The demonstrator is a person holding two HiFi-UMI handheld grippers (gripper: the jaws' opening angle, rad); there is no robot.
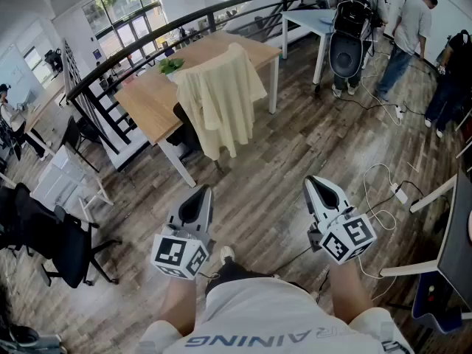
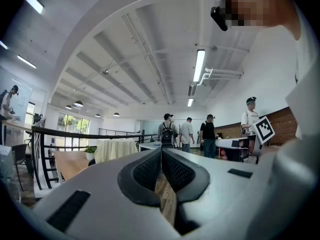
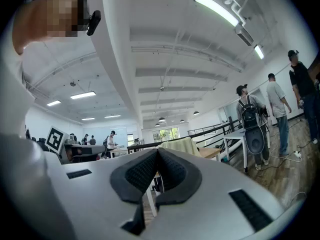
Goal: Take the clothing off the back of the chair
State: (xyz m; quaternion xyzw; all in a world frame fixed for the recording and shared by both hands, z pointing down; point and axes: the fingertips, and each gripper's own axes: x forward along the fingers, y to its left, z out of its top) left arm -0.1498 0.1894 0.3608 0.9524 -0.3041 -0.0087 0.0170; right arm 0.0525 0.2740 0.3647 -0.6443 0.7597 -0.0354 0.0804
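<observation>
A pale yellow garment (image 1: 221, 98) drapes the back of a dark chair (image 1: 186, 130) at a wooden surface (image 1: 144, 102), well apart from the left hand-held gripper (image 1: 196, 196) and right hand-held gripper (image 1: 318, 189), both level, jaws together and empty, seemingly awaiting the approach

Only readable text: large grey letters "AINING" on the person's white shirt (image 1: 280, 312), at the bottom edge of the head view. Further characters beside them aren't legible. Left marker cube (image 1: 179, 255) and right marker cube (image 1: 348, 240) carry black-and-white square code patterns, no characters. Nothing else legible.
</observation>
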